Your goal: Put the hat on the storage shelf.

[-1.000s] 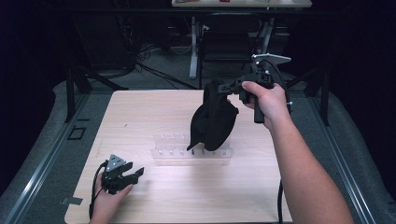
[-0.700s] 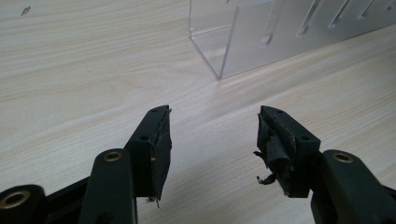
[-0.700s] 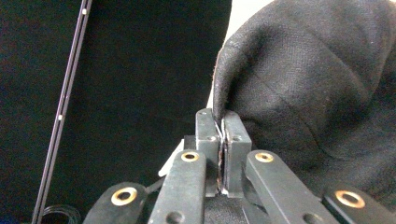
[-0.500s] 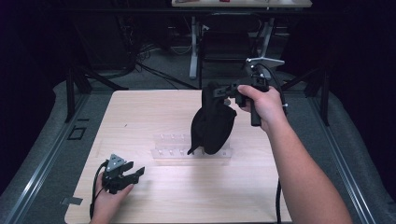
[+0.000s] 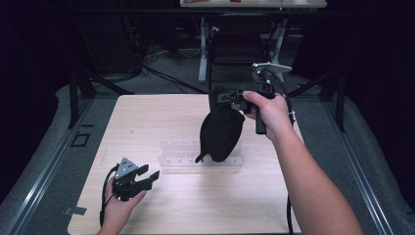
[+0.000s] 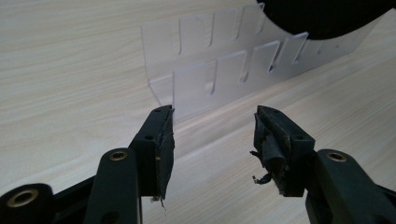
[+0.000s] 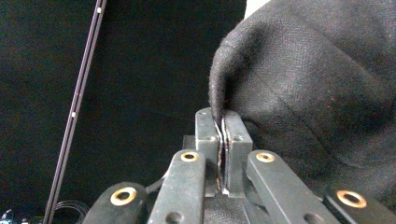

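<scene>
A black cloth hangs from my right gripper, which is shut on its upper edge above the middle of the wooden table. In the right gripper view the pads pinch a fold of the cloth at my right gripper. Its lower end hangs just over a clear slotted rack. My left gripper sits low at the front left, pointing at the rack. Its jaws have just been closing a little but stand open with nothing between them at my left gripper. The cloth shows at the top right.
Dark floor with cables and metal stand legs lies beyond the table's far edge. A black cable trails from the left gripper near the front edge. Bare wood surrounds the rack on the left and front.
The right gripper and the hanging cloth have drifted slightly left and down toward the rack. The left gripper has lifted a little and its jaws have narrowed slightly.
</scene>
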Demonstrator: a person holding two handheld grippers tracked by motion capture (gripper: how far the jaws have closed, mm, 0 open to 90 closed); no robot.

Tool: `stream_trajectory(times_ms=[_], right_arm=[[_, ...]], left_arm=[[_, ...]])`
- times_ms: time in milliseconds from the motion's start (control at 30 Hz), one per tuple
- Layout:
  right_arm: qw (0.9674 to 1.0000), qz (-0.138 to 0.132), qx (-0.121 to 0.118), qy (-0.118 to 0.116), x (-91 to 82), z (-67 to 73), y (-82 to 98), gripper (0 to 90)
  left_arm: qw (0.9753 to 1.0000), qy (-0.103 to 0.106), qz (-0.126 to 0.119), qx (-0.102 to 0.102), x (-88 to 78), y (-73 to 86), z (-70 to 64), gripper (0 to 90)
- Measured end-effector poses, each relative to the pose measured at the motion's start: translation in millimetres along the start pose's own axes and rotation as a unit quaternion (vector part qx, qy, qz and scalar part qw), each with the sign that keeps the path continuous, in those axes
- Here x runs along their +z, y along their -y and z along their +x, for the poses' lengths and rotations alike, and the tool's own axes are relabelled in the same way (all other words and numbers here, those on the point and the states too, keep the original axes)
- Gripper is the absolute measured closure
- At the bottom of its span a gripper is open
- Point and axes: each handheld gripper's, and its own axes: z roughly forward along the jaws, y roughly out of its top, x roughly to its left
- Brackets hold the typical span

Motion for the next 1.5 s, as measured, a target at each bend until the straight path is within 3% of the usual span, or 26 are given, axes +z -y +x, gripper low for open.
stream_trajectory(times_ms=[600,833,1167,1367,1500], right_arm=[[0.9997,0.013,-0.006,-0.02,23.3,8.2,2.0,87.2],[0.9996,0.016,-0.006,-0.021,25.5,10.1,2.4,87.0],[0.9996,0.016,-0.006,-0.021,26.1,10.6,2.3,86.8],[0.9996,0.016,-0.007,-0.021,27.7,11.7,1.9,86.7],[0.9996,0.015,-0.008,-0.022,29.4,12.6,1.8,86.7]], left_arm=[[0.9986,0.029,-0.03,0.032,6.2,-39.3,-24.8,48.0],[0.9965,0.043,-0.03,0.065,13.6,-54.6,-45.3,49.2],[0.9942,0.07,-0.03,0.076,19.7,-66.1,-63.5,55.8],[0.9914,0.08,-0.024,0.101,18.0,-71.3,-75.9,62.4],[0.9903,0.088,-0.022,0.105,20.6,-73.4,-81.3,63.7]])
